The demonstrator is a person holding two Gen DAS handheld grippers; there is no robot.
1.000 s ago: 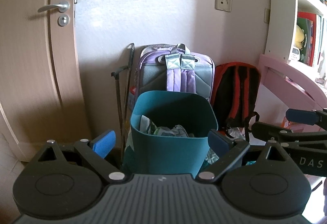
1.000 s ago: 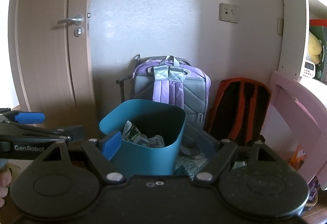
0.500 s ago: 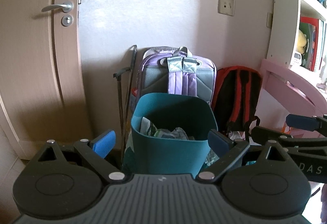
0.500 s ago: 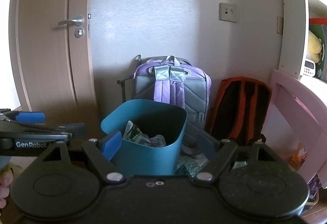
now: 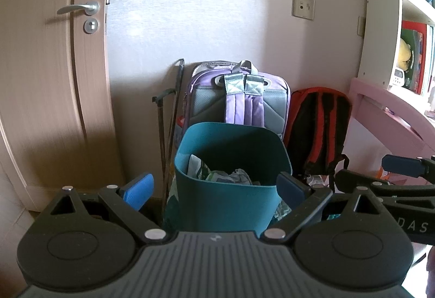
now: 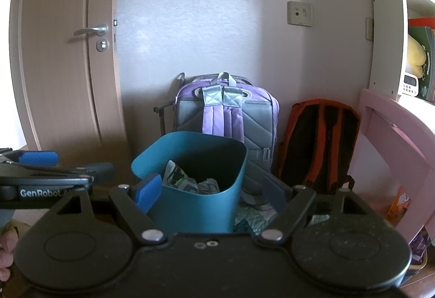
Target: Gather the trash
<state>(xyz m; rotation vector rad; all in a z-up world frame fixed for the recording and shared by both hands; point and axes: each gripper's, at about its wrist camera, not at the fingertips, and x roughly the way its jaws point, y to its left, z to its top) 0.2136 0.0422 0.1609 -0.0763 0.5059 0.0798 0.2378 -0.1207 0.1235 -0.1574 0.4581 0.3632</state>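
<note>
A teal trash bin (image 5: 231,200) stands on the floor in front of the backpacks, with crumpled wrappers and paper (image 5: 220,175) inside. It also shows in the right wrist view (image 6: 195,189), with the trash (image 6: 190,182) inside. My left gripper (image 5: 214,189) is open and empty, its blue fingers on either side of the bin as seen from behind. My right gripper (image 6: 210,191) is open and empty, held back from the bin. Each gripper shows at the edge of the other's view.
A purple backpack (image 5: 239,96) and an orange-black backpack (image 5: 318,123) lean on the wall behind the bin. A closed wooden door (image 5: 49,80) is at the left. A pink desk (image 5: 394,118) and a white bookshelf (image 5: 407,25) are at the right.
Both views have drifted slightly, so the bin and backpacks sit a little lower. Both grippers stay open and empty.
</note>
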